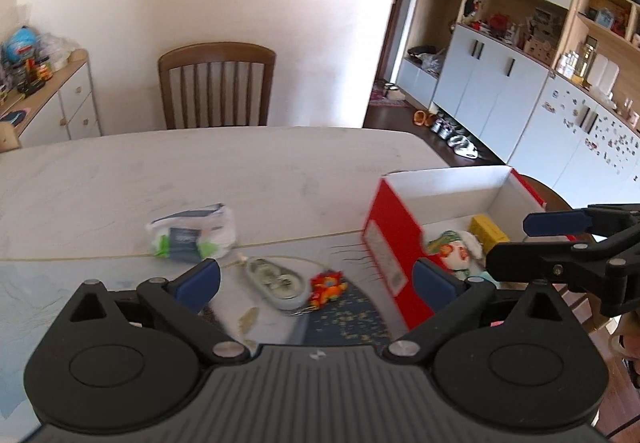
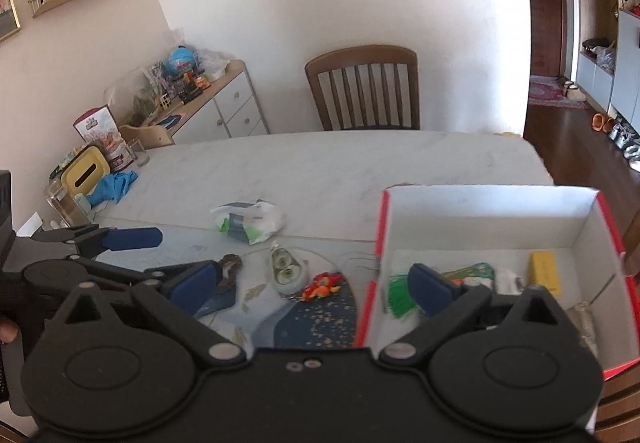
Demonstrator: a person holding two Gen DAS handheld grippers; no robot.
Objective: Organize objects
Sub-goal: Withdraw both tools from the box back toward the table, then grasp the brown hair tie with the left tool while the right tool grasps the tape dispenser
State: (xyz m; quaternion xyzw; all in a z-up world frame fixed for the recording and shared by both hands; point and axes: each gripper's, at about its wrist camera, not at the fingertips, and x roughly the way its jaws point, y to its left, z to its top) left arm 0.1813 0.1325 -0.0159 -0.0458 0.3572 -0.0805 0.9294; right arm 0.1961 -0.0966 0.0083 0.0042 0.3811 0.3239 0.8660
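Left gripper (image 1: 316, 279): I see it wide open, empty, above the surface (image 1: 240, 163).
Right gripper (image 2: 314, 283): wide open, empty, straddling the box (image 2: 480, 211) wall.
Toy (image 1: 327, 288): beside box.
Packet (image 1: 194, 233): farther left.
Yellow block (image 2: 543, 272): in box.

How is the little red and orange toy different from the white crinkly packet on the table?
The red and orange toy is small and brightly coloured; the white packet is bigger and mostly white, with green and dark blue patches. The toy lies near the red box on the dark patterned mat; the packet lies farther back on the pale table. Both are still outside the box, and neither is held.
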